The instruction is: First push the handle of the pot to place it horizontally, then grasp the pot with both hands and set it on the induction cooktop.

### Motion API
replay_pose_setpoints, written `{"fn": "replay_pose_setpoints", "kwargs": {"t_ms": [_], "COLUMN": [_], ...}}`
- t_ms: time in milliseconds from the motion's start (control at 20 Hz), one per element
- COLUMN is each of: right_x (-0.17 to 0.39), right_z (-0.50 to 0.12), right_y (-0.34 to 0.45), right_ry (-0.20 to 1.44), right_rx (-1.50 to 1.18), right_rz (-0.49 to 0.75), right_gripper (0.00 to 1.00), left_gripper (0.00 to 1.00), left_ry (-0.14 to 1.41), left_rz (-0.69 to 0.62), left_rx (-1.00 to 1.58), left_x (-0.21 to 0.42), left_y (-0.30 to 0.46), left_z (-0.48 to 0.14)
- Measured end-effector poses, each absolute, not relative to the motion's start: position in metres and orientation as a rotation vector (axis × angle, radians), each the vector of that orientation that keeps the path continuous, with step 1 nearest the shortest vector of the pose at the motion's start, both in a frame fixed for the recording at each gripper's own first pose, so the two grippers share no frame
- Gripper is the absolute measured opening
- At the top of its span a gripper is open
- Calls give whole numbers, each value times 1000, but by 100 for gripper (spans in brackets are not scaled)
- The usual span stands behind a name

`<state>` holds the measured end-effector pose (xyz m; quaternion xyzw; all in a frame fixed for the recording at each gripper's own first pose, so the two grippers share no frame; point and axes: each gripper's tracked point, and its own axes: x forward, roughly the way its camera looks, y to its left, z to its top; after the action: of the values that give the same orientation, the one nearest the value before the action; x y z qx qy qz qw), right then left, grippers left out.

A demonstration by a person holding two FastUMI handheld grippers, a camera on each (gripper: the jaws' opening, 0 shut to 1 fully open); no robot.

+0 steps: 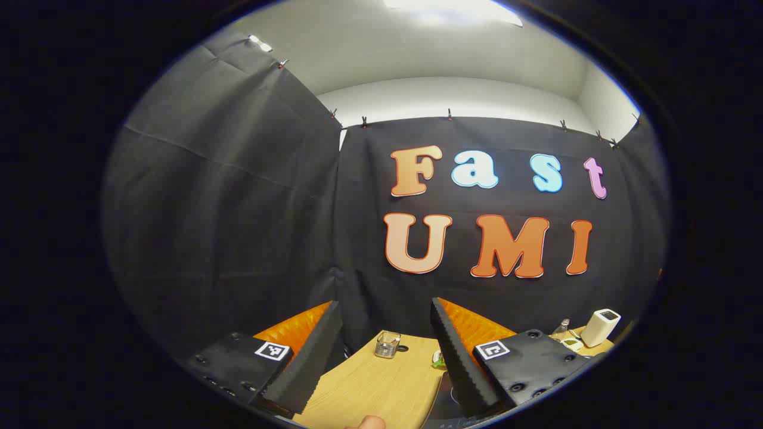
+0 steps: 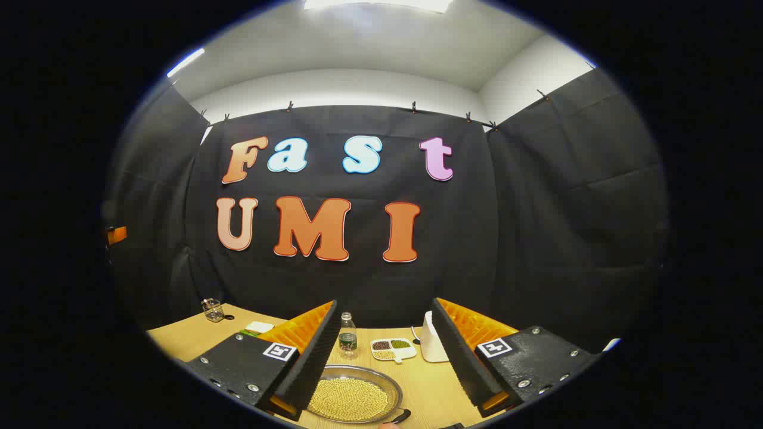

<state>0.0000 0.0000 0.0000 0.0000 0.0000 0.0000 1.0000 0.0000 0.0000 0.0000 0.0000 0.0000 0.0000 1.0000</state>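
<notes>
My left tongs (image 1: 386, 357) stand wide apart, gripping nothing, raised over the wooden table (image 1: 381, 387) with a small glass jar (image 1: 387, 345) beyond them. My right tongs (image 2: 386, 351) are equally spread and bare; the pot (image 2: 355, 394), full of pale beans, sits on the table just below them, with a bottle (image 2: 347, 337), a divided dish (image 2: 392, 349) and a white container (image 2: 431, 342) behind.

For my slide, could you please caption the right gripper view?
Open right gripper above a round metal pan of yellow beans on the wooden table.
</notes>
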Motion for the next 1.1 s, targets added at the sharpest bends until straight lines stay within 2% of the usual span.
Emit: {"fn": "replay_pose_setpoints", "kwargs": {"t_ms": [900,1100], "right_x": [5,4], "right_z": [-21,-25], "right_y": [-2,-2], "right_ry": [40,39], "right_rx": [3,-7], "right_rz": [22,32], "right_gripper": [95,88], "left_gripper": [98,98], "left_ry": [-18,-11], "left_rz": [-75,-84], "left_rx": [59,59], "left_x": [-8,-7], "left_y": [-40,-45], "left_z": [-5,-7]}}
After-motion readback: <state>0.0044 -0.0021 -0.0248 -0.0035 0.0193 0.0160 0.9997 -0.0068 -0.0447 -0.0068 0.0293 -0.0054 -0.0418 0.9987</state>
